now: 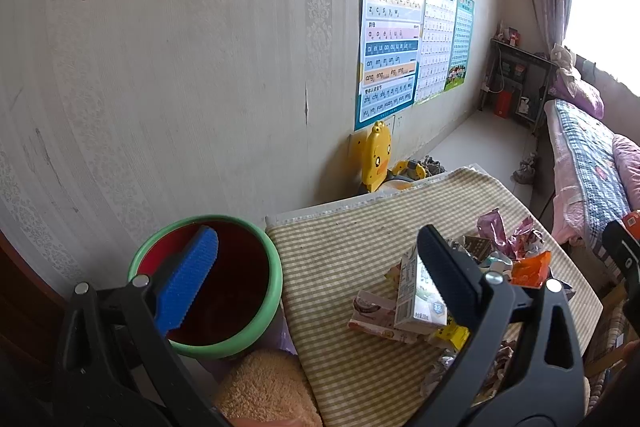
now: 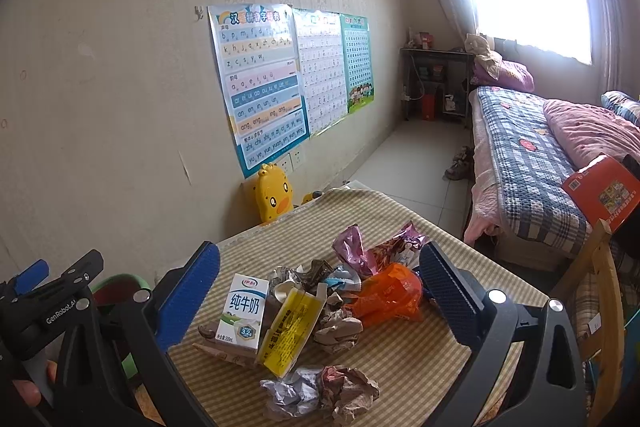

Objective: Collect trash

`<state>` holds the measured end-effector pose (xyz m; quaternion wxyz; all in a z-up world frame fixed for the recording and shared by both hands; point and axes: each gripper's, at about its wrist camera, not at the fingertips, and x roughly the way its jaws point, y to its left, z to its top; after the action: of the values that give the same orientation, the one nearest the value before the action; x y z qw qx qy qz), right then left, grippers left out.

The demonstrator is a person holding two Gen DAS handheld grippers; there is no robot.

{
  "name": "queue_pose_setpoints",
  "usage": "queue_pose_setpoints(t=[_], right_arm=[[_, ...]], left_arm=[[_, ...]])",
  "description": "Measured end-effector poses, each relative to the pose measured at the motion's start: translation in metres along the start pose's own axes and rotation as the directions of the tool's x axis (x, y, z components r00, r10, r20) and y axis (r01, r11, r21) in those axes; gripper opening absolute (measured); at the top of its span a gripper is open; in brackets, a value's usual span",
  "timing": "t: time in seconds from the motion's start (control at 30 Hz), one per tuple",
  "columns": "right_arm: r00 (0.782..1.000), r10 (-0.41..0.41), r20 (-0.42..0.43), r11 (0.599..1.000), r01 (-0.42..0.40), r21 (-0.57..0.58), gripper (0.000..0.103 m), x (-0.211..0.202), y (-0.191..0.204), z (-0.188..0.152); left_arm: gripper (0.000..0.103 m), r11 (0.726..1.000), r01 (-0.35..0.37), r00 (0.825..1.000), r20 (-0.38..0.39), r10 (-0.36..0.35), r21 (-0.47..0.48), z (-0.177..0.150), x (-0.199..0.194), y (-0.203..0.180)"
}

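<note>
A pile of trash lies on the checked tablecloth (image 2: pixel 404 359): a white milk carton (image 2: pixel 242 311), a yellow box (image 2: pixel 290 331), an orange wrapper (image 2: pixel 386 293), pink foil wrappers (image 2: pixel 360 247) and crumpled foil and paper (image 2: pixel 320 391). My right gripper (image 2: pixel 320 295) is open and hangs over the pile, its fingers on either side of it. My left gripper (image 1: pixel 320 267) is open too, with one blue finger (image 1: pixel 188 275) over the red bin with a green rim (image 1: pixel 224 345) and the other near the milk carton (image 1: pixel 420 295). Nothing is held.
The bin stands left of the table against a papered wall with charts (image 2: pixel 260 83). A yellow duck toy (image 2: pixel 274 197) sits behind the table. A bed (image 2: pixel 532 155) and a wooden chair (image 2: pixel 600 291) are on the right. A tan plush thing (image 1: pixel 268 387) lies below the bin.
</note>
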<state>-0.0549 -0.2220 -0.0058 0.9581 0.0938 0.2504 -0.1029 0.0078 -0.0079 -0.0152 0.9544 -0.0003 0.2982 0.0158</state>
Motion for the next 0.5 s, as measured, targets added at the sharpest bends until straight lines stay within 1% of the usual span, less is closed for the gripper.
queue_pose_setpoints(t=[0.5], right_arm=[[1.0, 0.004, -0.004, 1.0, -0.004, -0.001, 0.095, -0.0001, 0.0045, -0.0024]], left_arm=[[0.098, 1.0, -0.004, 1.0, -0.004, 0.004, 0.0, -0.0006, 0.0009, 0.0013]])
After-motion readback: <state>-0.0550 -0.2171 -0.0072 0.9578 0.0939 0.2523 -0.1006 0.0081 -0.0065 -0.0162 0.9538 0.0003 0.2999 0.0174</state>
